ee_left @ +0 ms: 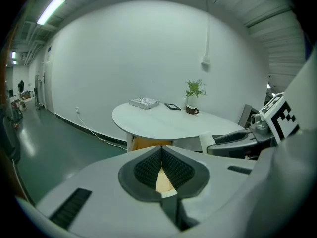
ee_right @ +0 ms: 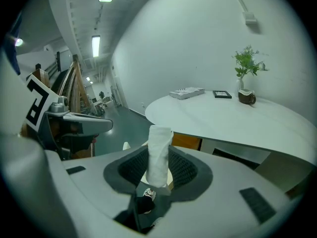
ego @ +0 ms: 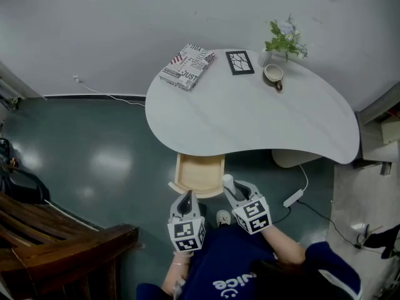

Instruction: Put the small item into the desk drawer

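The small item is a white rolled cylinder (ee_right: 159,152), standing upright between the pads of my right gripper (ee_right: 159,163), which is shut on it. In the head view that gripper (ego: 230,185) holds the roll (ego: 228,180) at the front right corner of the open wooden drawer (ego: 199,174) under the white table (ego: 250,120). My left gripper (ego: 185,199) hovers just in front of the drawer's front edge. Its fingertips meet, with nothing between them (ee_left: 161,150). The drawer's inside looks bare. The left gripper view shows the roll (ee_left: 206,142) to its right.
On the table lie a printed book (ego: 187,66), a small framed picture (ego: 240,62), a cup (ego: 274,74) and a potted plant (ego: 285,39), all at the far edge. A wooden chair (ego: 62,249) stands at lower left. A power strip (ego: 293,198) with cable lies on the floor to the right.
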A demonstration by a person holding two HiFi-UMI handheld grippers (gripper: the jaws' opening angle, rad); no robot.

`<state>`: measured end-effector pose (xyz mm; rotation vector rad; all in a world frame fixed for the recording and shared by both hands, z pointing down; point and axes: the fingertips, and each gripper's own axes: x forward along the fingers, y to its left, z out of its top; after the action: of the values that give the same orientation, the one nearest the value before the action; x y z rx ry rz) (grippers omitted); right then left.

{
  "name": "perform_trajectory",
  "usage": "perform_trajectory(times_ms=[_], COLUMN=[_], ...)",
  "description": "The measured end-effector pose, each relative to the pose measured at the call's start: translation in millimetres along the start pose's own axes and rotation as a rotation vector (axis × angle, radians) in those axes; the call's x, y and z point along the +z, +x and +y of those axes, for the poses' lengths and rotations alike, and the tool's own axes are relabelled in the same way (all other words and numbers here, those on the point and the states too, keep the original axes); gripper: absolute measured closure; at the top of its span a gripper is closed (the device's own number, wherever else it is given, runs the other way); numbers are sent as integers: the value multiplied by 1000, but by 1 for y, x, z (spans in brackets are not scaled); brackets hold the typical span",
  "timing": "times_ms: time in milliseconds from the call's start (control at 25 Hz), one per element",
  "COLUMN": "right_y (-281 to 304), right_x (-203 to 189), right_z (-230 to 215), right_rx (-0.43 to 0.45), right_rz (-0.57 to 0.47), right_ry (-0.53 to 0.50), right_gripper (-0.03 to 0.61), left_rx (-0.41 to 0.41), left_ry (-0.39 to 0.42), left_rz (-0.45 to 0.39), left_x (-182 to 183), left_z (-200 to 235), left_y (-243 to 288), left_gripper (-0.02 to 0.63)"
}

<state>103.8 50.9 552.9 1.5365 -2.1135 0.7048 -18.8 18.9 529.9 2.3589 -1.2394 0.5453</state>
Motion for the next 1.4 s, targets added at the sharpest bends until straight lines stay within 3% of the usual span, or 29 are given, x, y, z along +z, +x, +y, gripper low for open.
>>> perform_trajectory(times_ms=[560, 840, 1120, 1400], right_y=[61, 92, 119, 136], right_x=[31, 18, 6, -1], right_z=[10, 20, 35, 37], right_rx=[-81, -117, -98, -53], right_rz=[68, 179, 265, 330], right_ry=[26, 19, -36, -111], right_gripper=[443, 443, 443, 443], left_rx=[-125, -185, -227, -207], left_ry=[51, 75, 90, 93], left_rz=[43, 69, 112, 119], left_x=[30, 37, 32, 35], left_z=[59, 84, 96, 100], left_y=[49, 62, 67, 72], left_gripper=[609, 609, 609, 609])
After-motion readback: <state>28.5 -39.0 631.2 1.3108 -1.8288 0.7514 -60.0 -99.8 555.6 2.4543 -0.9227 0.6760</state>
